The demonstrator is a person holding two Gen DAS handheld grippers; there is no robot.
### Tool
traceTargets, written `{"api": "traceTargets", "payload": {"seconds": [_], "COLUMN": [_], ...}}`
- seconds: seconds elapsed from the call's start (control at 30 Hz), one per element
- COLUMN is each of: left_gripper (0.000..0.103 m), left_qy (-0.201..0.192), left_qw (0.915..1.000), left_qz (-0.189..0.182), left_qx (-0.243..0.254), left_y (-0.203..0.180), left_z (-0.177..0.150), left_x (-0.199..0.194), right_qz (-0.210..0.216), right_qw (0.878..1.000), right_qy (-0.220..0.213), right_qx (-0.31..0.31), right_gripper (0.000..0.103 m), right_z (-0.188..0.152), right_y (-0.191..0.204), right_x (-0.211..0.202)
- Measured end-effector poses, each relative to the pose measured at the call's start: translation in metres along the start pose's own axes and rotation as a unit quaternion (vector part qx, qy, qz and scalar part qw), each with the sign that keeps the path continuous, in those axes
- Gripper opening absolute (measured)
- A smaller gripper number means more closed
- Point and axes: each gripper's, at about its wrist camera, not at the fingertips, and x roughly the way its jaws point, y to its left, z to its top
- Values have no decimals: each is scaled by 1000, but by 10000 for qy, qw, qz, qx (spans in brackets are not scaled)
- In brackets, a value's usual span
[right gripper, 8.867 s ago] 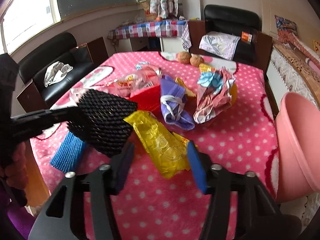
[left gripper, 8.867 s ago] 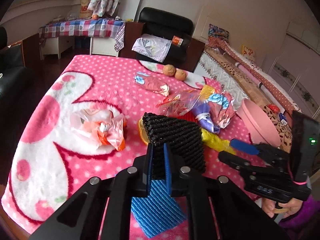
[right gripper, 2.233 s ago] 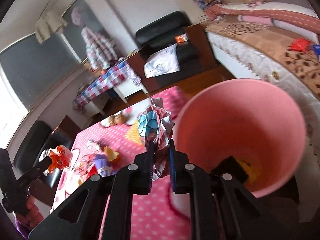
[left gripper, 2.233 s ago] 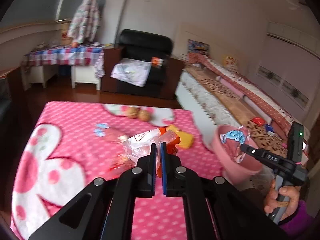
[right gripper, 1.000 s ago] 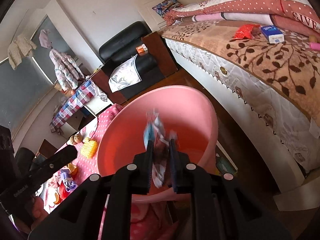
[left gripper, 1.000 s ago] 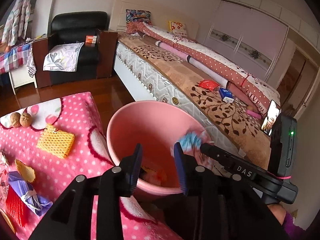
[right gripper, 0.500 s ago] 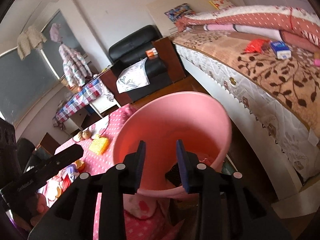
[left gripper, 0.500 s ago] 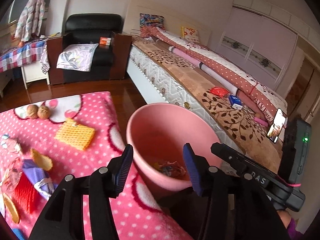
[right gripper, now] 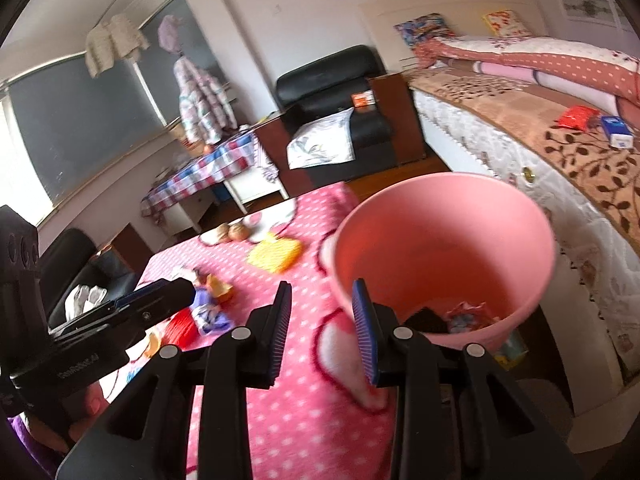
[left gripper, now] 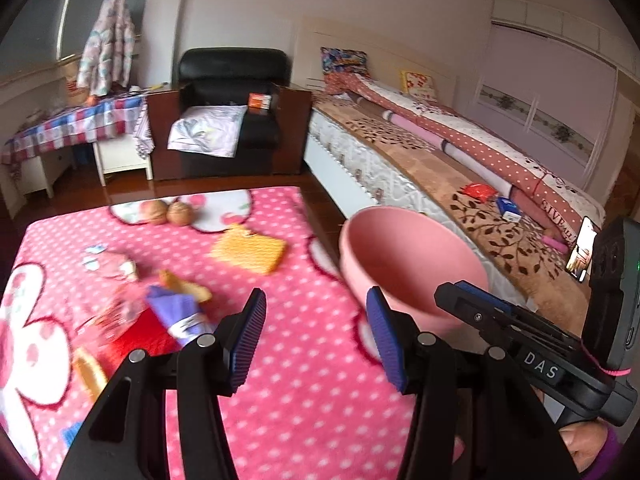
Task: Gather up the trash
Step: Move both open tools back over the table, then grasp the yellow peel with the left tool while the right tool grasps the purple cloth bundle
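On the pink dotted blanket lie the purple wrapper and yellow pad; the left gripper has just been opening, nothing between its jaws (likewise the right gripper), and rightward the pink bin holds dropped wrappers

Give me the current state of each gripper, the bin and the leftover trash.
Left gripper: open, empty; jaws just opened.
Right gripper: open, empty; jaws just opened.
Pink plastic bin: upright beside the table, wrappers at the bottom.
Purple wrapper: lying on the pink dotted blanket.
Yellow mesh pad: lying flat on the blanket.
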Motion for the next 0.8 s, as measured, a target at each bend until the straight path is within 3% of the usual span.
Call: {"api": "traceTargets", "payload": {"seconds": [0.43, 0.63, 0.8], "left_gripper": [52, 51, 51], "left_qy": [-137, 10, 95], "left_qw": [9939, 9852, 9802], "left_qz": [898, 1277, 1370], "left_qx": [-630, -1142, -1427], "left_y": [88, 139, 170], "left_z": [-46, -64, -70], "left_x": [-58, -60, -51], "right_qz": [311, 445, 597], "right_qw": [9974, 9955, 9931], "right_qy": [394, 544, 703], "right_qx": [-511, -631, -718], "right_gripper": [32, 32, 32], "right_z": [-28, -34, -38], "right_y": [49, 63, 72], "right_x": [11, 21, 31]}}
